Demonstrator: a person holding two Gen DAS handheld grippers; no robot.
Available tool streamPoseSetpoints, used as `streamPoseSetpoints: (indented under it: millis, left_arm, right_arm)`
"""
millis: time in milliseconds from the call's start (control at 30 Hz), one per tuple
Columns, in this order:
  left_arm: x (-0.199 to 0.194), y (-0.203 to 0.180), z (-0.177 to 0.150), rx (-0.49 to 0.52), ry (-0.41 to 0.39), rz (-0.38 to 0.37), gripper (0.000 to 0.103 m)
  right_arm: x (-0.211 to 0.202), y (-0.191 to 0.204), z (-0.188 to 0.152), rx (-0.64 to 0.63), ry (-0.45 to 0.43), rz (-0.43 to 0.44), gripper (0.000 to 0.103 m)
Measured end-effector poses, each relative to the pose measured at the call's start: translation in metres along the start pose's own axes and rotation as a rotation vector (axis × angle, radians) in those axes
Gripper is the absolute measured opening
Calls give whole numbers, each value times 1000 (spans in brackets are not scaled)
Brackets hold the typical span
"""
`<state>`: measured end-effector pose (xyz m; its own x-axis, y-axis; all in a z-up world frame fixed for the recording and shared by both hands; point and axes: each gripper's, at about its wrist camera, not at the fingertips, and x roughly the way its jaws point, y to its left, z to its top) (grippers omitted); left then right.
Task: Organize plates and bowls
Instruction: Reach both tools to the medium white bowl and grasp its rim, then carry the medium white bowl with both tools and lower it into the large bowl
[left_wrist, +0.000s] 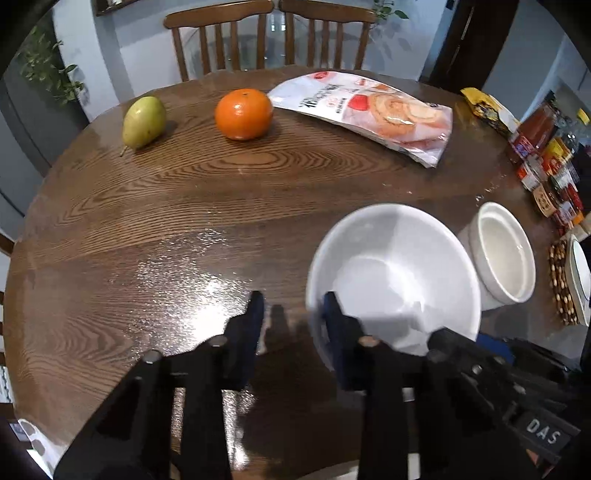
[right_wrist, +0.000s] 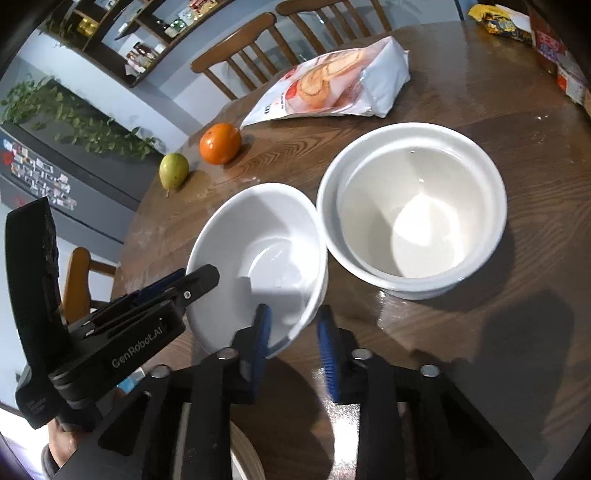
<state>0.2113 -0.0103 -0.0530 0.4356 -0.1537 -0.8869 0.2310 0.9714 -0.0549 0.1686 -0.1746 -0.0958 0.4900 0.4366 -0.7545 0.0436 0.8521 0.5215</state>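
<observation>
A wide white bowl (left_wrist: 391, 273) (right_wrist: 258, 258) sits on the round wooden table (left_wrist: 177, 221). Beside it on the right stand two nested white bowls (left_wrist: 502, 254) (right_wrist: 413, 206). My left gripper (left_wrist: 293, 306) is open; its right finger is over the wide bowl's near left rim and its left finger is outside. My right gripper (right_wrist: 293, 325) is open and straddles the wide bowl's near right rim, left finger inside, right finger outside. The left gripper shows in the right wrist view (right_wrist: 177, 280) at the bowl's left rim.
A pear (left_wrist: 144, 122) (right_wrist: 173, 170), an orange (left_wrist: 243, 113) (right_wrist: 220, 143) and a snack bag (left_wrist: 369, 110) (right_wrist: 332, 86) lie at the far side. Packets and jars (left_wrist: 546, 155) line the right edge, with a plate (left_wrist: 580, 280) on a beaded mat. Chairs (left_wrist: 269, 33) stand behind.
</observation>
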Motion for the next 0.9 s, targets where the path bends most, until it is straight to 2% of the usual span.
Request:
streamPoseSetpoints:
  millis: [67, 100, 233, 500, 633, 900]
  left_arm:
    - [0, -5, -3, 18, -3, -1, 10]
    - [0, -6, -4, 26, -6, 3, 9]
    - [-10, -12, -10, 40, -36, 11, 9]
    - [-65, -24, -26, 54, -167, 66, 10]
    - [-88, -25, -39, 43, -213, 62, 10]
    - [-113, -24, -68, 10, -241, 55, 12]
  right_arm:
    - [0, 2, 0, -16, -5, -4, 18]
    - [-1, 1, 0, -17, -6, -4, 12]
    - [-5, 1, -2, -12, -3, 4, 12]
    - [-43, 21, -11, -92, -41, 35, 12]
    - [-63, 31, -19, -120, -61, 54, 12]
    - [-85, 51, -46, -226, -80, 22, 12]
